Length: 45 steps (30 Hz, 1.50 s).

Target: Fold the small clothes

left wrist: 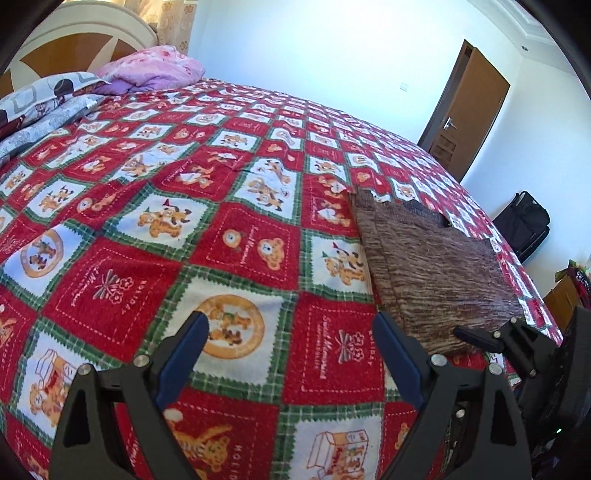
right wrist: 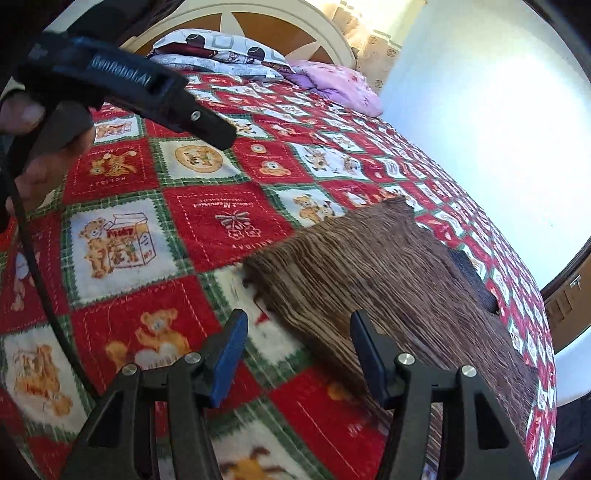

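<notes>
Here the brown garment (right wrist: 373, 273) lies flat on the bed (right wrist: 207, 218), near its right edge; its long axis runs from the near edge toward the headboard (right wrist: 284, 27). The right gripper (right wrist: 299, 354) hovers low over the garment's near-left corner, fingers (right wrist: 229, 350) wide, holding nothing. The left gripper (left wrist: 291, 354) hovers over bare blanket left of the garment, fingers (left wrist: 184, 358) wide, empty.

Blanketed bed (left wrist: 236, 229) — brown garment (left wrist: 436, 269), pillows (left wrist: 155, 68)

One brown garment (right wrist: 373, 266), one red patchwork blanket (left wrist: 155, 236), two pillows (left wrist: 155, 68), two grippers (left wrist: 291, 354).
</notes>
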Each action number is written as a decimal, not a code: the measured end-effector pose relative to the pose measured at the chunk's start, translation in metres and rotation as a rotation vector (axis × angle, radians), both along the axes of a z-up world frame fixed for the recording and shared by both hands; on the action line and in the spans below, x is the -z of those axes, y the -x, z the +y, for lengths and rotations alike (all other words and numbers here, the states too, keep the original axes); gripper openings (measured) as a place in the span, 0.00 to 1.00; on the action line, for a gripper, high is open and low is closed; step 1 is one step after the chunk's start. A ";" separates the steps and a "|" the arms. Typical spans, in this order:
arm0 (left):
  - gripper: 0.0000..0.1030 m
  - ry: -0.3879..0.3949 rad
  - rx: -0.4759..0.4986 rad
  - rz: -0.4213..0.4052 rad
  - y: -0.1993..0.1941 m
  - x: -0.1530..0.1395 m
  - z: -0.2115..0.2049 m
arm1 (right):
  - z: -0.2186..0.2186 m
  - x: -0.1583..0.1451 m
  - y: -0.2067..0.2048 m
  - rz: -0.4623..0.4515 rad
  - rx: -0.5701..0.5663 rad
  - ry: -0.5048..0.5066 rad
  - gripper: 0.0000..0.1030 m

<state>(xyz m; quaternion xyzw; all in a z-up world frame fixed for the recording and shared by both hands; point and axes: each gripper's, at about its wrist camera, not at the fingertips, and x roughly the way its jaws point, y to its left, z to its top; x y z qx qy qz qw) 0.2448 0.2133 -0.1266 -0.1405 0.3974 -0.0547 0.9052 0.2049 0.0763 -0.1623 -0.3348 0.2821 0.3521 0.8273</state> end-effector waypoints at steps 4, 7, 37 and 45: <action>0.90 -0.019 0.006 0.007 -0.010 0.001 0.003 | 0.011 0.004 -0.007 0.012 0.009 -0.018 0.57; 0.90 0.003 0.018 0.017 -0.018 0.004 0.005 | 0.015 0.004 -0.012 0.019 0.024 -0.039 0.57; 0.88 0.147 0.332 0.017 -0.162 0.024 -0.081 | 0.005 0.008 -0.018 0.013 0.083 -0.104 0.11; 0.72 0.206 0.338 0.081 -0.185 0.036 -0.092 | 0.005 0.007 -0.026 0.030 0.082 -0.110 0.11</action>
